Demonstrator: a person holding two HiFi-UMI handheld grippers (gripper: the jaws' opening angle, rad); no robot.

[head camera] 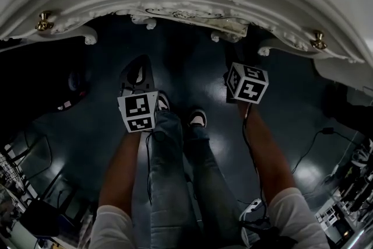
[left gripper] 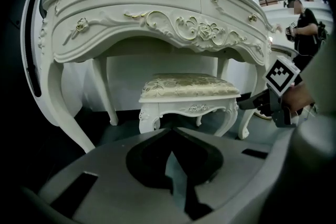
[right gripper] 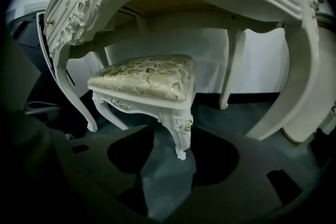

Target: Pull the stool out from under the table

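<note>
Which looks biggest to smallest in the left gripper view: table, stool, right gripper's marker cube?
1. table: spans most of the frame.
2. stool: clearly smaller, tucked under the table.
3. marker cube: smallest, even though it sits nearer the camera than the stool.

No readable text, brand or number shows anywhere, though the dim floor clutter (head camera: 344, 207) may carry some.

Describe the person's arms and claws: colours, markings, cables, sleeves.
The left claw and right claw have broad matte grey jaws with dark cut-outs. Each carries a white cube with black square markers. A thin black cable runs along each arm. The sleeves are short and white.
</note>
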